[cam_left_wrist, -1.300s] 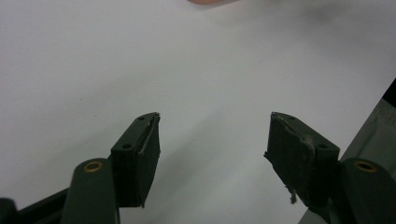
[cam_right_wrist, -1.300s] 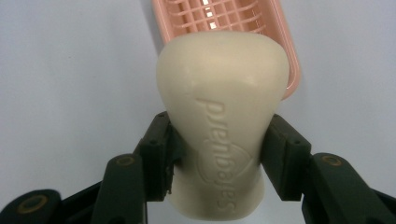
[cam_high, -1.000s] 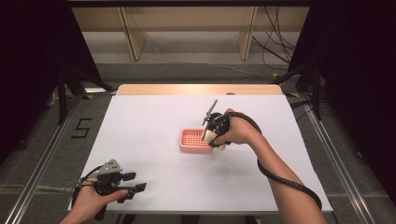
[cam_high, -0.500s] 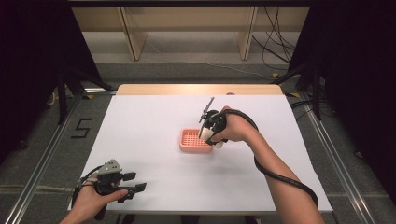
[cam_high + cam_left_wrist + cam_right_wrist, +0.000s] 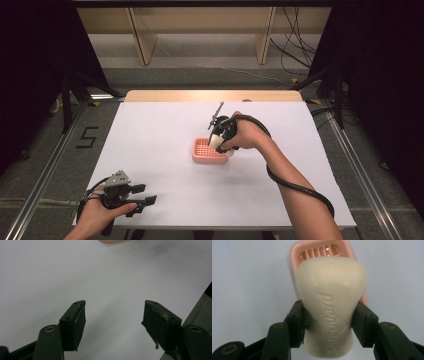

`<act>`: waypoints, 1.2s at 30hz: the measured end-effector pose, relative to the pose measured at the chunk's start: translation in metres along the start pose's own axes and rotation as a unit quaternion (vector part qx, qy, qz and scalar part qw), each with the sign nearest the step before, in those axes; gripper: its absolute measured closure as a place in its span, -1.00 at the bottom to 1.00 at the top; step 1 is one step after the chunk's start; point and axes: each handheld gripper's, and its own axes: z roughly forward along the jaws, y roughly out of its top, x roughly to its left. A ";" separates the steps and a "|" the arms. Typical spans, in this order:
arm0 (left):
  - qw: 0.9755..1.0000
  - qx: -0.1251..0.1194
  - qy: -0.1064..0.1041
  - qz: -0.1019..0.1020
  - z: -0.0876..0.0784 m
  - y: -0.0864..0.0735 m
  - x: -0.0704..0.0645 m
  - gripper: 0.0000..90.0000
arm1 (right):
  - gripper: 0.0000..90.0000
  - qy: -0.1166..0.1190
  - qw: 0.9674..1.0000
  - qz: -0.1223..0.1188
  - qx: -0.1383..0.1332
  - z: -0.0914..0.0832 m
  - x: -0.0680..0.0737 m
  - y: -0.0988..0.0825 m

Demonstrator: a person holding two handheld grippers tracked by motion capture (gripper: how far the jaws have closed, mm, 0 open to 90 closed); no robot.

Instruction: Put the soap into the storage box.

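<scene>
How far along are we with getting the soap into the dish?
Done: the right gripper has its jaws clamped on the soap bar. In hand: the bar hangs just above the pink soap dish. Left: lower it in and release. The left gripper sits open, idle on the table.

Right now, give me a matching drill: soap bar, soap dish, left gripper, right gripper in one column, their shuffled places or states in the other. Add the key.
Things
1. soap bar
2. soap dish
3. left gripper
4. right gripper

Places or states
A. pink, slatted, sits on the white table near its middle
B. fingers apart, nothing between them, at the table's near left corner
C. cream, embossed lettering, clamped between two black fingers above the dish
D. fingers closed on the cream bar, over the dish

Pairs: 1-C, 2-A, 3-B, 4-D
</scene>
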 end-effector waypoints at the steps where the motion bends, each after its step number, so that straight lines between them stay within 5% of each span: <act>1: 1.000 0.000 0.000 -0.001 0.000 0.000 0.000 -0.24 | 0.12 0.002 1.000 0.006 0.000 0.001 0.001 0.001; 3: 1.000 -0.002 -0.001 -0.003 0.000 0.000 0.000 -0.24 | 0.12 -0.001 1.000 -0.013 -0.005 0.002 -0.001 0.003; 13: 1.000 -0.003 -0.001 -0.003 0.000 0.000 0.000 -0.24 | 0.12 0.005 1.000 0.000 -0.006 0.009 0.003 0.014; 36: 1.000 -0.007 -0.008 -0.003 0.000 0.000 0.001 -0.24 | 0.12 0.000 1.000 -0.021 0.002 0.032 0.000 0.026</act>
